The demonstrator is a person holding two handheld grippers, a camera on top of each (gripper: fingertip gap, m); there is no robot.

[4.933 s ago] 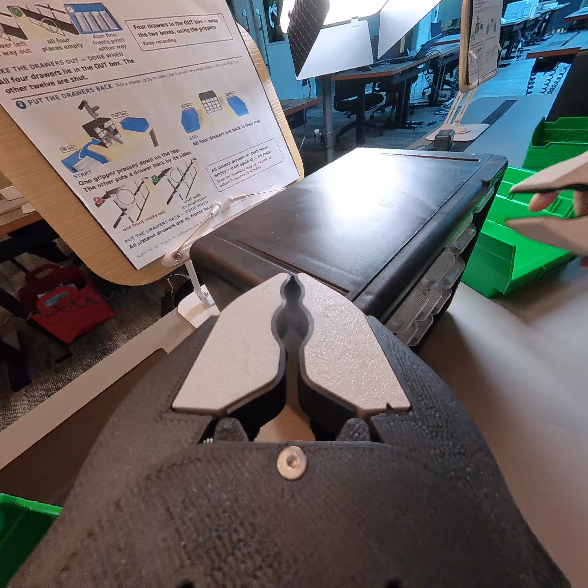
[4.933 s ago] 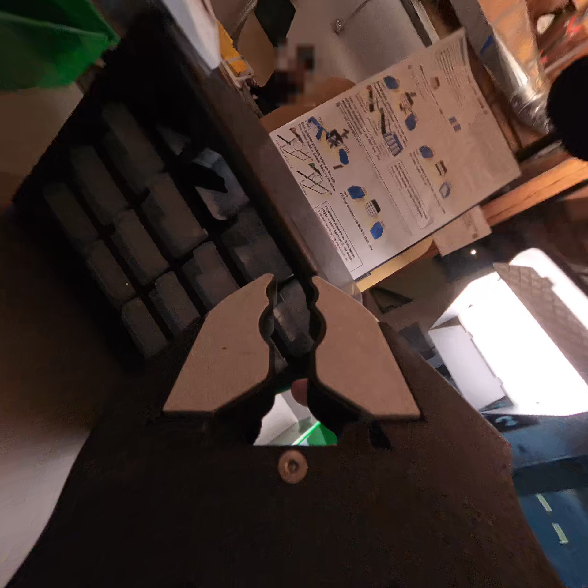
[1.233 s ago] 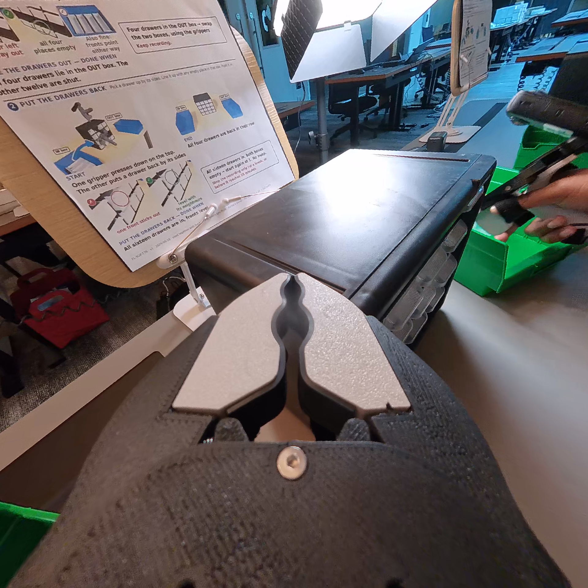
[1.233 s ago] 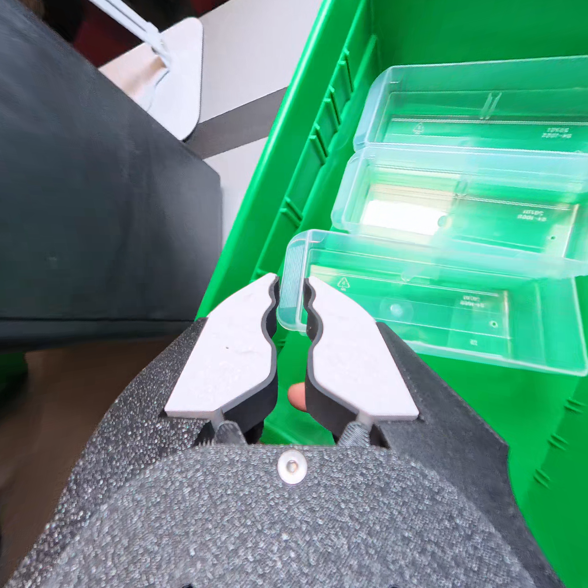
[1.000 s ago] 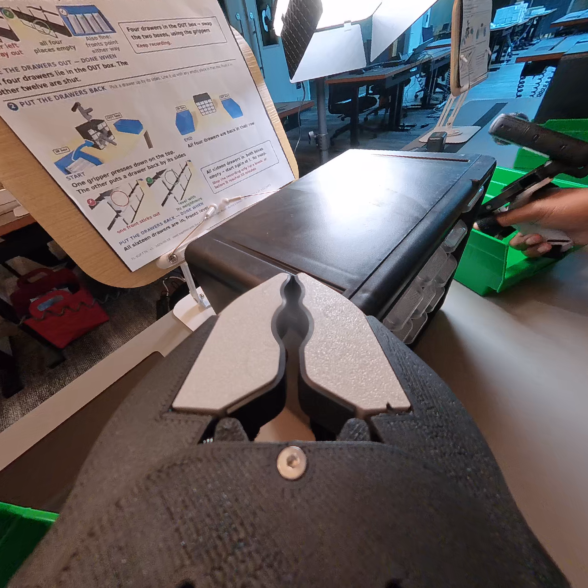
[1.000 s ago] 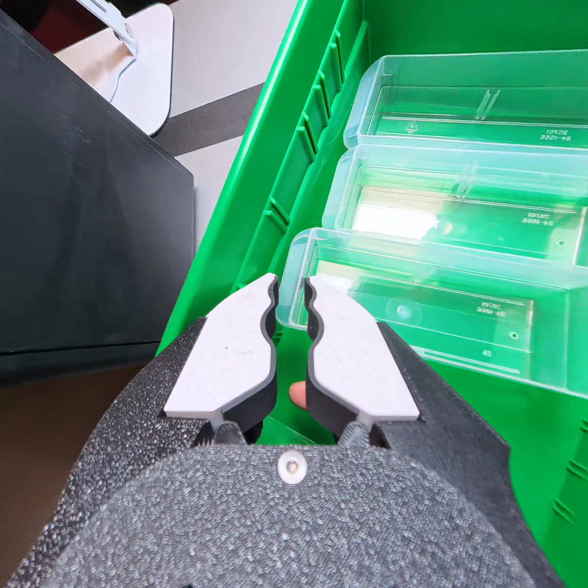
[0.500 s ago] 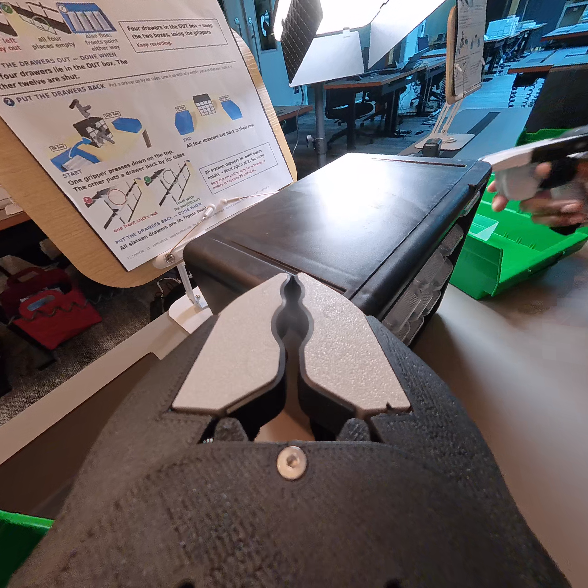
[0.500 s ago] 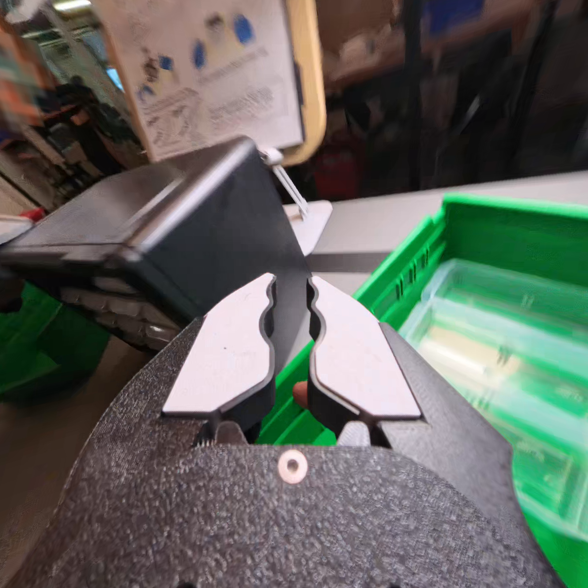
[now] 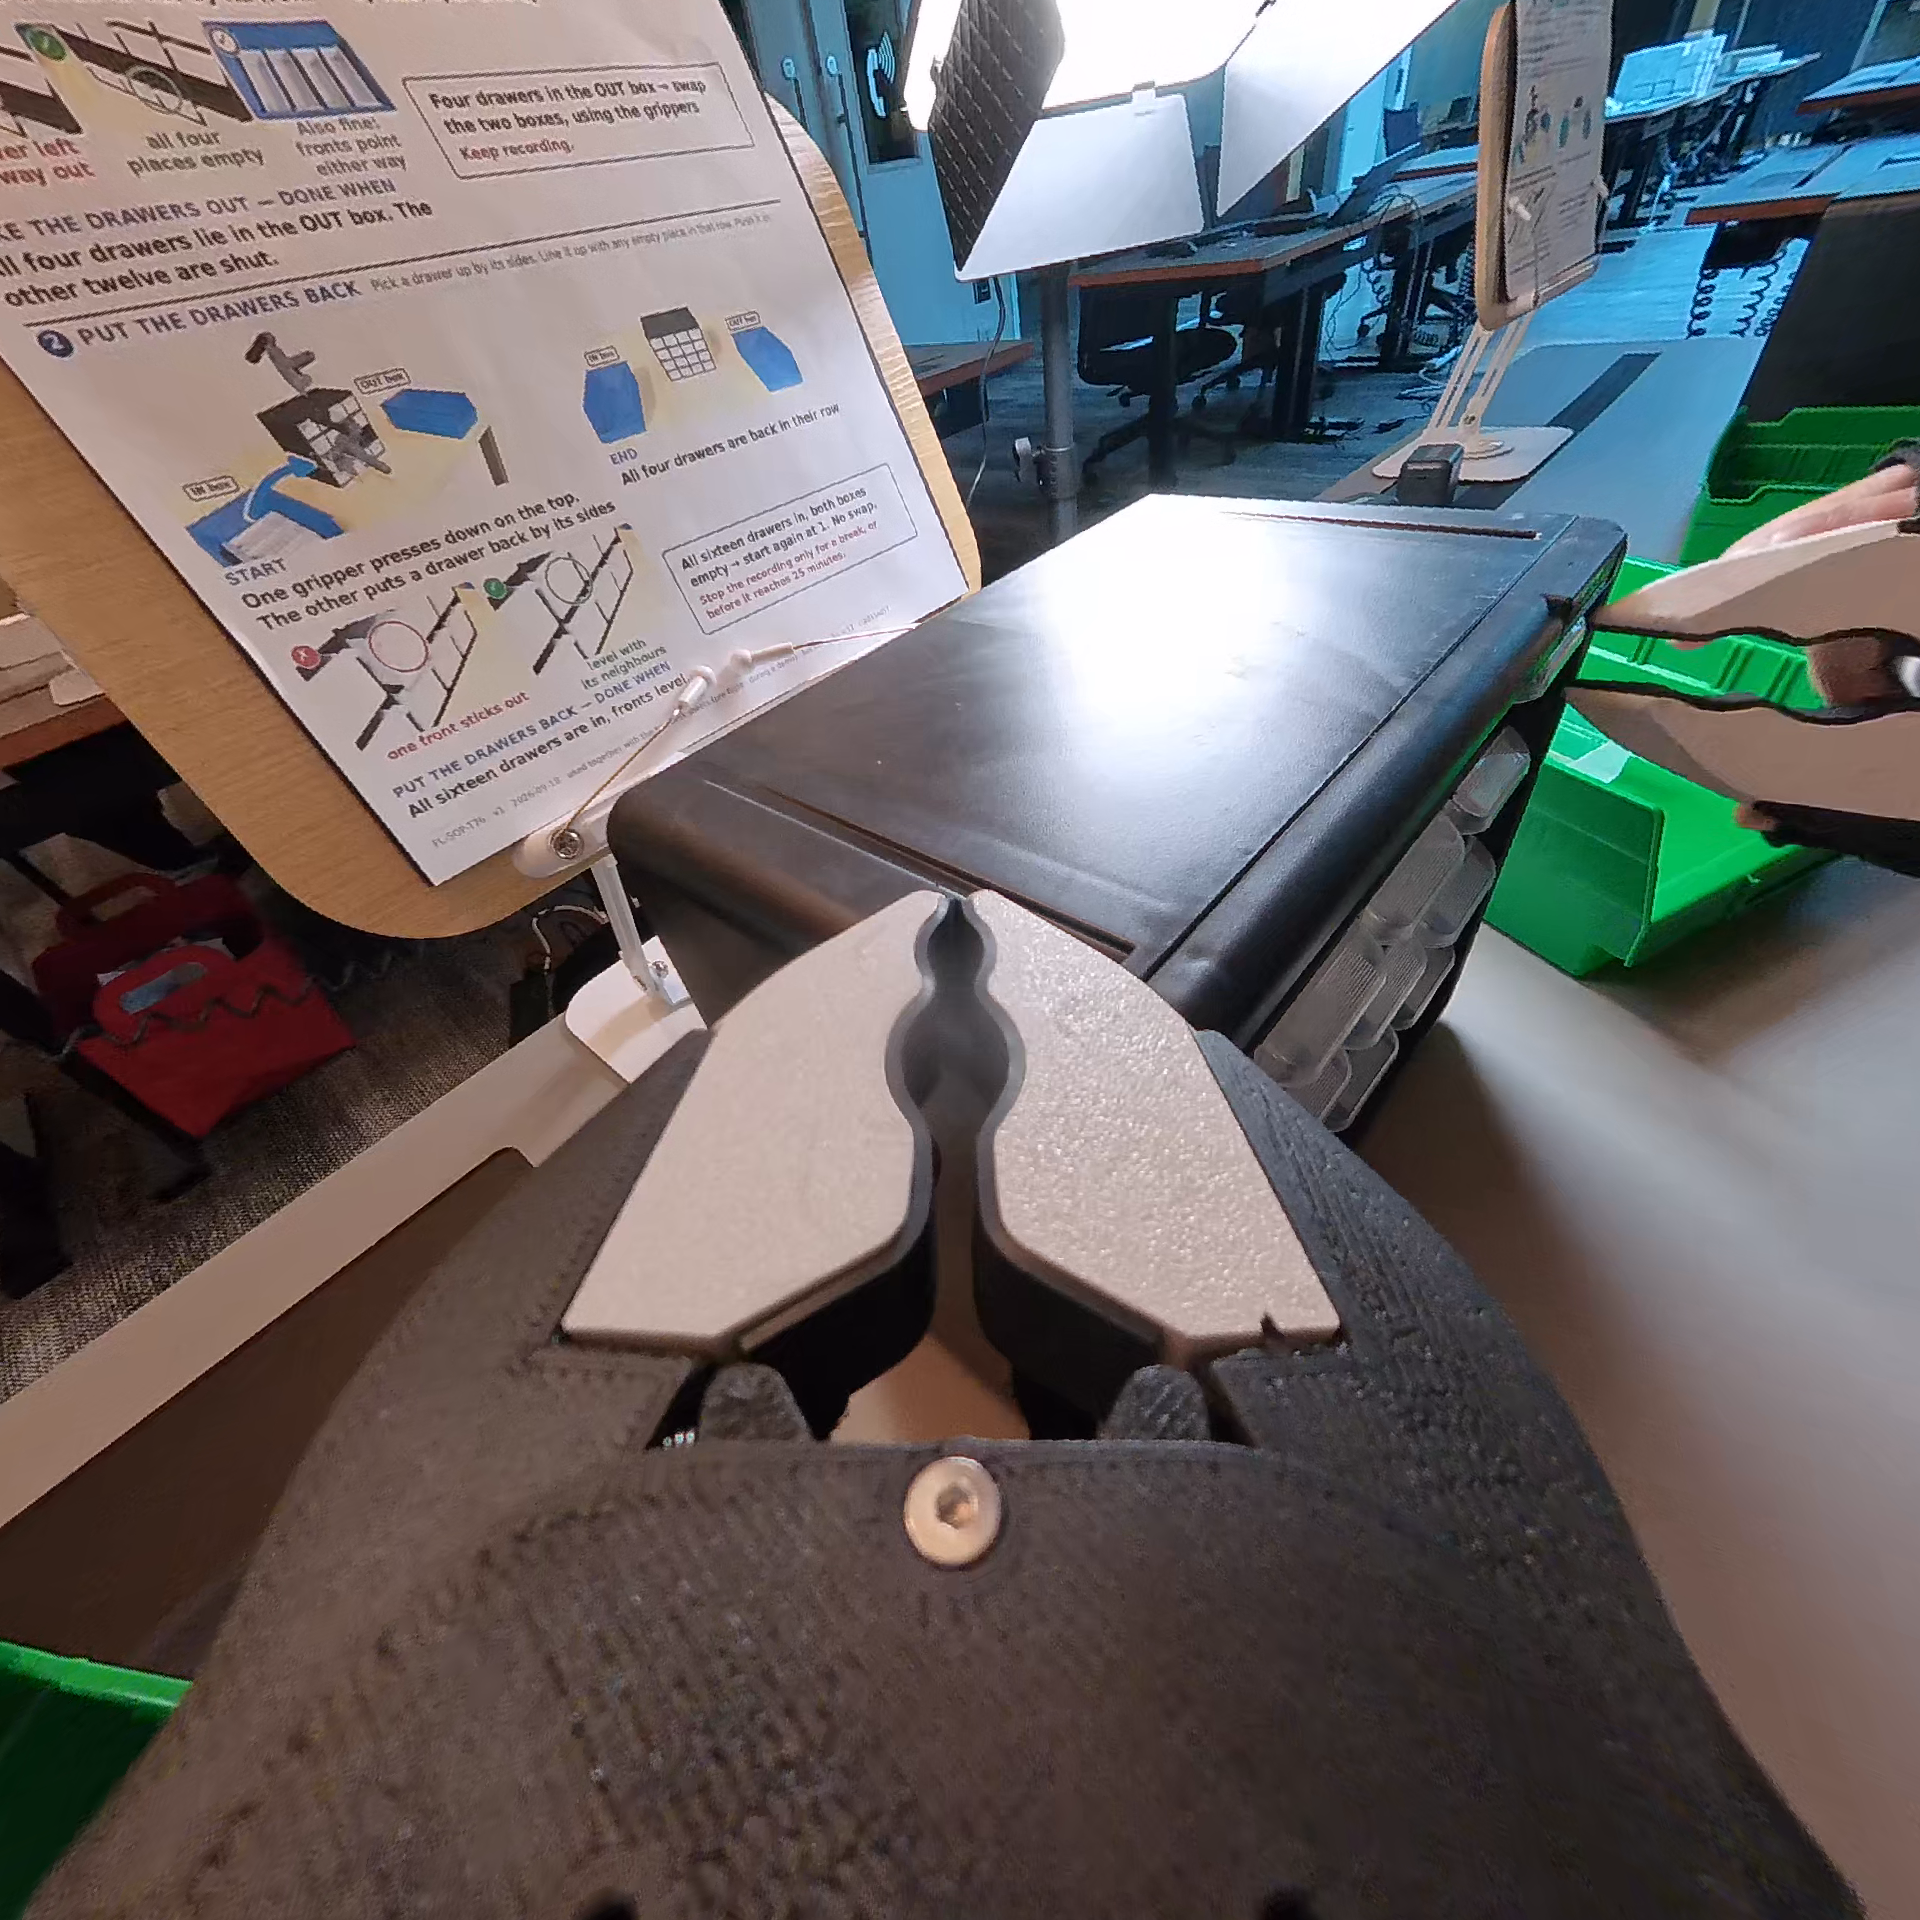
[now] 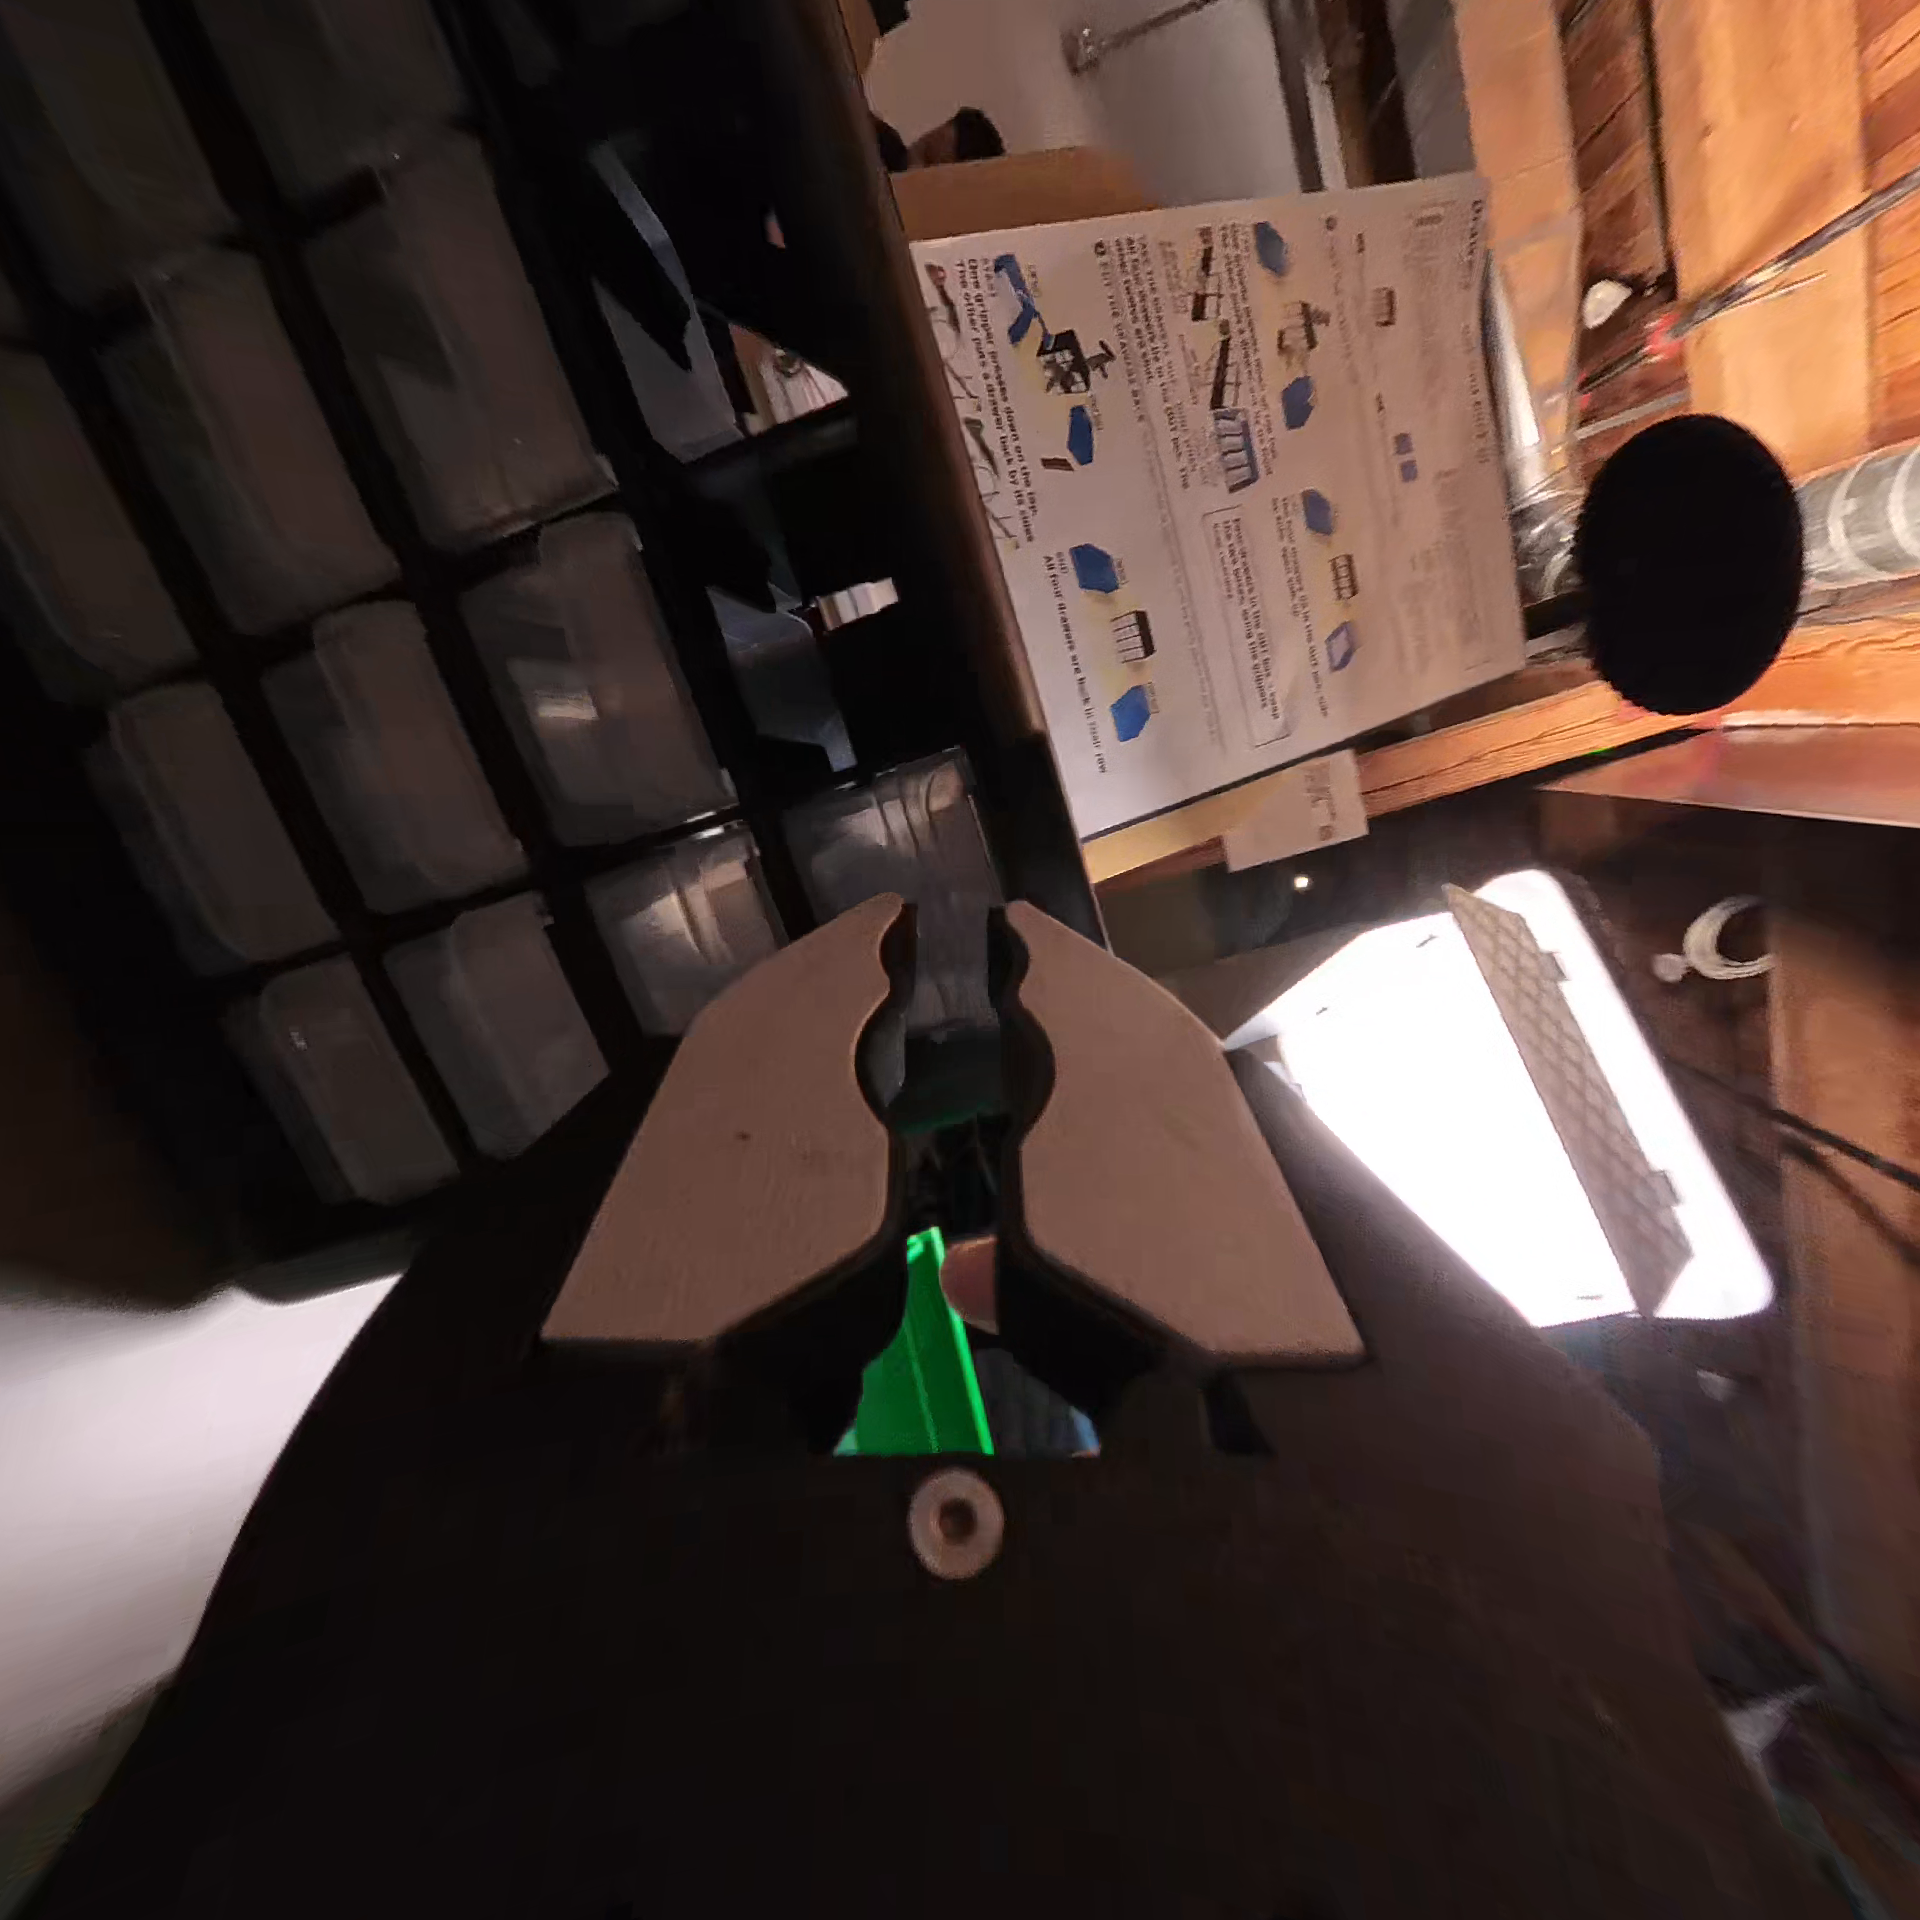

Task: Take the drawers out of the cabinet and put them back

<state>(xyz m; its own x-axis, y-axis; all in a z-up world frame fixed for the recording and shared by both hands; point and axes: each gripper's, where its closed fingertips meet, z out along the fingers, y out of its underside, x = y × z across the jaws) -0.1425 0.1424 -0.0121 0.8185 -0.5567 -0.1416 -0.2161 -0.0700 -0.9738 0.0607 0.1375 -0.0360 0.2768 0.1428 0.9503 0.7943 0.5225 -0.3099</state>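
Observation:
The black cabinet (image 9: 1143, 707) stands on the table, its clear drawer fronts (image 9: 1392, 935) facing right. My left gripper (image 9: 951, 914) is shut and empty, low beside the cabinet's near left corner. My right gripper (image 10: 951, 925) is rolled onto its side, slightly open and empty. Its tips are just in front of a clear drawer (image 10: 894, 852) at the end of the cabinet's top row. The other slots (image 10: 790, 665) in that row are dark and empty. In the left wrist view the right gripper (image 9: 1766, 665) reaches the cabinet's upper front corner.
A green bin (image 9: 1621, 862) sits on the table right of the cabinet. Another green bin corner (image 9: 62, 1745) is at the lower left. An instruction board (image 9: 416, 416) on a stand leans behind the cabinet. A bright light panel (image 10: 1507, 1091) is beyond the cabinet.
My right gripper left the green bin holding the clear drawers, swung to the cabinet's front and rolled onto its side. My left gripper has stayed put and shut.

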